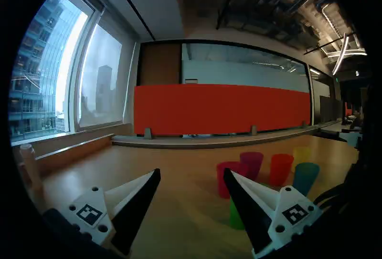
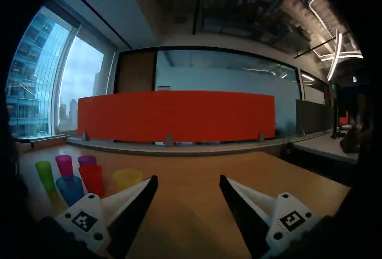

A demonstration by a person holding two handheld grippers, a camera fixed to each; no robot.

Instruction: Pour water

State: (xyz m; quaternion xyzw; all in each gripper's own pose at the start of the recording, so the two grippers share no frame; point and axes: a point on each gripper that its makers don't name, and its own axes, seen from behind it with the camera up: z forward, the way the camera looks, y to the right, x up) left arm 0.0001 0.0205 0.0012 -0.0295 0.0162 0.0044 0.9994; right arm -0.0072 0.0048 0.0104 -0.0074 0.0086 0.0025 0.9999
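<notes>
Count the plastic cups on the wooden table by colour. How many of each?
Green plastic cup: 1
Pink plastic cup: 1
Purple plastic cup: 1
Red plastic cup: 1
Blue plastic cup: 1
Yellow plastic cup: 1
Total: 6

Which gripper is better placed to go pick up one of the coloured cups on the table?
Left, probably. The open left gripper has the pink cup just ahead, beside one finger. The right gripper, also open, has the red cup well off to its left.
</notes>
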